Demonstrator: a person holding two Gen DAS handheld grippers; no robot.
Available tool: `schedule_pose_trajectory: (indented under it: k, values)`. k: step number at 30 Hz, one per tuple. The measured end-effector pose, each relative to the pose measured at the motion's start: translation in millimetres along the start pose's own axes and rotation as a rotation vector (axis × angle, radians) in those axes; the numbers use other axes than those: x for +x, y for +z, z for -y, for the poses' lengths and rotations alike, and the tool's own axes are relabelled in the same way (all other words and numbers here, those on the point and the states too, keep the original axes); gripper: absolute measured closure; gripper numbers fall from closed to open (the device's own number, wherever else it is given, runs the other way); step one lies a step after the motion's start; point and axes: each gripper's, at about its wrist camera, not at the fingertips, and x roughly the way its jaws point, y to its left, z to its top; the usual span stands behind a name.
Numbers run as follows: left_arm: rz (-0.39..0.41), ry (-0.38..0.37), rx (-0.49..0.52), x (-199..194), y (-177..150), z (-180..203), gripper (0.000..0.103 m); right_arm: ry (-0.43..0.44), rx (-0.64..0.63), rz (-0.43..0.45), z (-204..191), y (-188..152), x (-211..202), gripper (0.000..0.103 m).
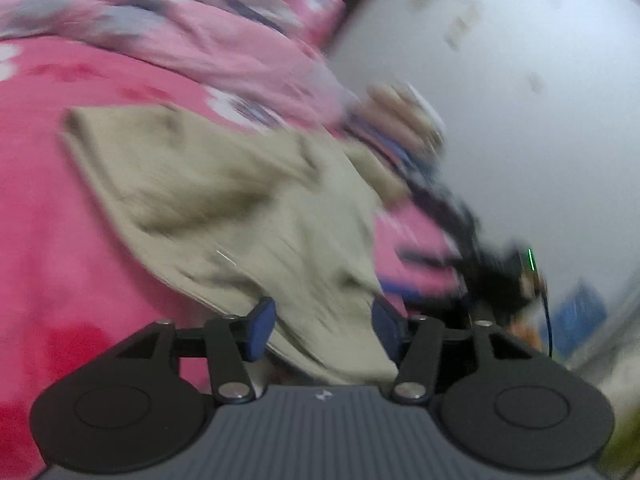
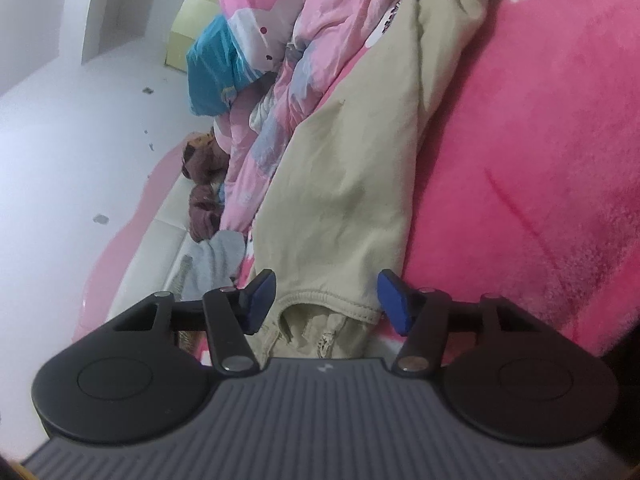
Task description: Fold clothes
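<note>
The left gripper has its blue pads spread, and a corner of the beige garment lies between them without either pad pressing on it; the cloth passes under the gripper body toward the camera. This view is blurred, so fine detail of the cloth is lost. From there the garment spreads up and to the left in loose folds across a bright pink blanket. Beyond it lies a paler pink quilt with grey and white patches, and to the right a hand holds the dark frame of the right gripper against a white wall. The right gripper also has its pads apart, and the ribbed hem of the garment sits in the gap, just beside both pads but not pinched. From the hem the cloth runs away up the frame in one long strip, bunched at its far end. The fleecy pink blanket lies along its right side, the quilt along its left. Farther left sit a blue and white bundle, something brown, and a grey cloth near the left pad, all by the wall.
</note>
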Motion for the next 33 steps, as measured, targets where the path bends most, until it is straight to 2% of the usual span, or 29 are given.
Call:
schedule_pose_trajectory:
  k: [2, 4, 9, 11, 14, 17, 19, 21, 22, 23, 24, 25, 26, 27, 33]
  values:
    - [0.070, 0.105, -0.082, -3, 18, -19, 0.033, 0.005, 0.006, -0.002, 1, 1, 2, 0.048]
    - [0.107, 0.204, -0.149, -2, 33, -36, 0.032, 0.004, -0.003, -0.005, -1, 2, 3, 0.049]
    - [0.126, 0.358, -0.292, 21, 67, -82, 0.030, 0.009, 0.003, -0.013, 1, 3, -2, 0.051]
    - [0.121, 0.391, -0.286, 33, 77, -93, 0.029, 0.010, 0.014, -0.012, 2, 4, -2, 0.052]
    - [0.126, 0.397, -0.259, 54, 90, -99, 0.020, 0.020, 0.035, -0.004, 4, 7, -3, 0.052]
    - [0.143, 0.404, -0.265, 71, 98, -101, 0.020, 0.016, 0.041, 0.017, 5, 12, 0, 0.052]
    - [0.151, 0.406, -0.278, 79, 101, -101, 0.027, 0.012, 0.043, 0.030, 6, 15, 3, 0.052]
    - [0.152, 0.405, -0.289, 86, 104, -101, 0.045, 0.012, 0.049, 0.041, 8, 21, 7, 0.053]
    - [0.150, 0.406, -0.289, 90, 104, -101, 0.051, 0.015, 0.054, 0.047, 10, 24, 9, 0.054]
    - [0.145, 0.413, -0.280, 93, 104, -99, 0.063, 0.016, 0.058, 0.048, 11, 28, 12, 0.056]
    - [0.139, 0.423, -0.267, 97, 104, -97, 0.075, 0.016, 0.061, 0.048, 12, 32, 15, 0.060]
    - [0.134, 0.432, -0.248, 100, 104, -95, 0.081, 0.015, 0.059, 0.041, 13, 35, 19, 0.064]
    - [0.134, 0.438, -0.231, 102, 103, -92, 0.088, 0.016, 0.044, 0.012, 12, 36, 24, 0.084]
    - [0.138, 0.444, -0.218, 103, 103, -89, 0.090, 0.017, 0.025, -0.022, 10, 37, 29, 0.103]
    - [0.230, 0.444, -0.185, 88, 117, -77, 0.094, 0.047, -0.204, -0.096, -34, 14, 38, 0.103]
